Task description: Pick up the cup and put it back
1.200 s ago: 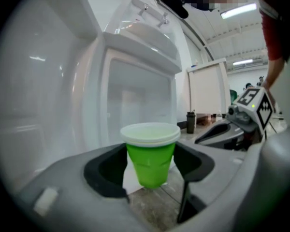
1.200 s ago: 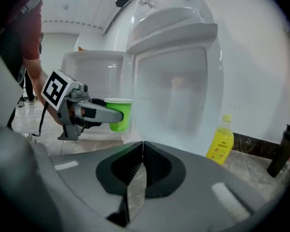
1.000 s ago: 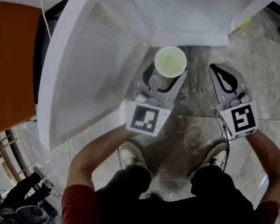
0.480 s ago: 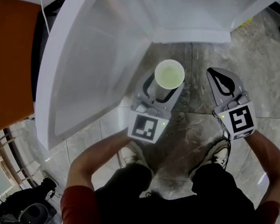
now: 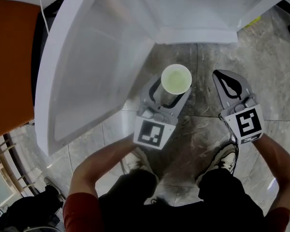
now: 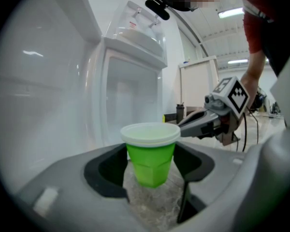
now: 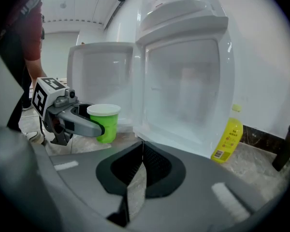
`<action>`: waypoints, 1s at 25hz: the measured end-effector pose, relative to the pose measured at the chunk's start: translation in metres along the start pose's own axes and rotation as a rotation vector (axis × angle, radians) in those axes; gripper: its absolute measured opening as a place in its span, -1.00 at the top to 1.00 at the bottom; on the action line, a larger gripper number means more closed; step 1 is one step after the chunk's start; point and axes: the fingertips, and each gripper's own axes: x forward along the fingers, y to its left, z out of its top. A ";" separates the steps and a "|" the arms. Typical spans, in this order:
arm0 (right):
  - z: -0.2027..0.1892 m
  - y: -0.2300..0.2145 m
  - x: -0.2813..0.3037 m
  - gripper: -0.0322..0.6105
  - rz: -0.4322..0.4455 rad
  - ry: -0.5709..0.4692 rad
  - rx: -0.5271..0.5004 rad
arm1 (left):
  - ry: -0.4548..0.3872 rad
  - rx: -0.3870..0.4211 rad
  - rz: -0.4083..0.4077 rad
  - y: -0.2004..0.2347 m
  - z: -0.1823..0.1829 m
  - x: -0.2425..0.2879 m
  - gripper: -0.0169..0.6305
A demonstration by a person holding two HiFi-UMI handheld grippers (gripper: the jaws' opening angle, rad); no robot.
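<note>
A green cup (image 5: 176, 78) with a white rim hangs just above the marble floor in front of the open fridge. My left gripper (image 5: 170, 92) is shut on the cup, one jaw on each side of its body. The left gripper view shows the cup (image 6: 151, 158) upright between the dark jaw pads of that gripper (image 6: 152, 172). My right gripper (image 5: 228, 83) is to the right of the cup, apart from it, shut and empty. From the right gripper view the closed jaws (image 7: 142, 148) point at the fridge, and the cup (image 7: 105, 124) is at the left in the left gripper (image 7: 82, 123).
The white fridge door (image 5: 87, 71) swings out at the left, and the fridge's body (image 7: 183, 81) stands ahead. A yellow bottle (image 7: 227, 139) and a dark bottle (image 7: 286, 146) stand on the floor (image 5: 203, 129) by the fridge. An orange panel (image 5: 9, 66) is at far left. The person's shoes (image 5: 135, 161) are below.
The left gripper has drawn the cup away from the fridge toward the person and a little lower. The right gripper has hardly moved.
</note>
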 end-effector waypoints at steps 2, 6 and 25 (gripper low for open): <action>0.000 0.000 0.000 0.89 -0.001 0.001 -0.001 | -0.004 0.004 -0.003 -0.001 0.001 0.000 0.04; 0.000 0.000 0.000 0.89 0.000 0.000 -0.005 | 0.006 -0.002 -0.004 -0.003 -0.002 0.000 0.04; -0.009 -0.018 -0.014 0.89 -0.033 -0.010 0.011 | -0.031 -0.043 0.053 0.003 0.017 0.036 0.04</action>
